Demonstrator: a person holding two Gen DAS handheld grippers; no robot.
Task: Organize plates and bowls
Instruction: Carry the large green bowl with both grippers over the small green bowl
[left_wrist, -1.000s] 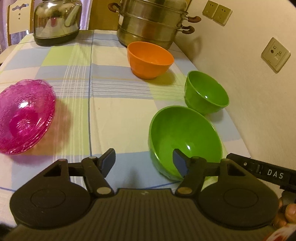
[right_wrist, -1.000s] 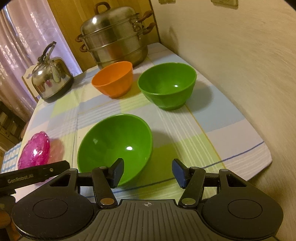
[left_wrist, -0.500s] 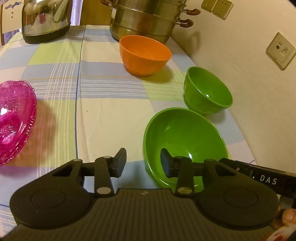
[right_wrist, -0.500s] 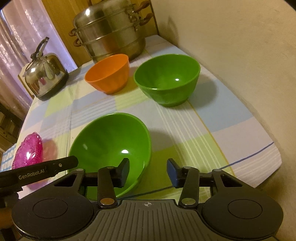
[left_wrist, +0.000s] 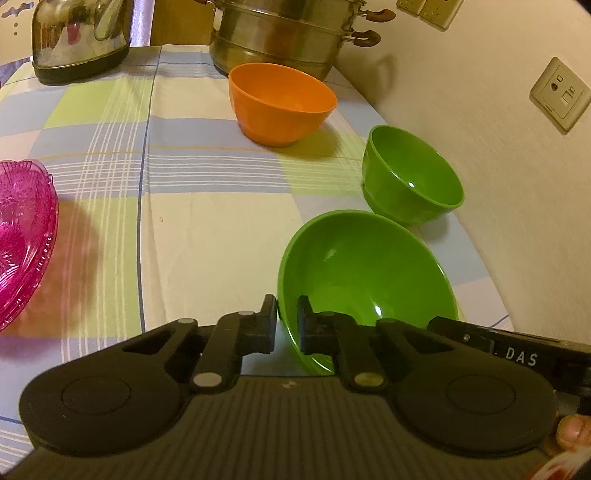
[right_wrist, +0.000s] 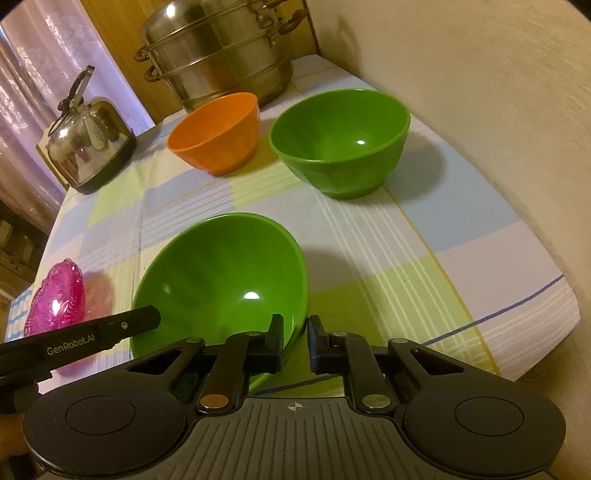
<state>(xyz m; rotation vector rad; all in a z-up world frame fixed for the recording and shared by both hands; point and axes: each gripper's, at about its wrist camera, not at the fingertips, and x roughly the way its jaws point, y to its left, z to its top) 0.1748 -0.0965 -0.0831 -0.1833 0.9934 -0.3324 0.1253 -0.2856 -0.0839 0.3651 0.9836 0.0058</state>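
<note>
A wide green bowl (left_wrist: 365, 277) (right_wrist: 225, 280) sits tilted near the table's front edge. My left gripper (left_wrist: 287, 317) is shut on its left rim. My right gripper (right_wrist: 295, 338) is shut on its right rim. A smaller, deeper green bowl (left_wrist: 410, 173) (right_wrist: 343, 140) stands beyond it by the wall. An orange bowl (left_wrist: 280, 99) (right_wrist: 218, 133) stands farther back. A pink glass dish (left_wrist: 22, 236) (right_wrist: 57, 299) lies at the left.
A steel stacked steamer pot (left_wrist: 284, 33) (right_wrist: 218, 55) and a steel kettle (left_wrist: 79, 37) (right_wrist: 88, 136) stand at the back of the checked tablecloth (left_wrist: 207, 206). The wall (left_wrist: 498, 147) runs close along the right side.
Both grippers have closed from wide open onto opposite rims of the wide green bowl. Both cameras have moved slightly forward and the bowl now sits tilted.
</note>
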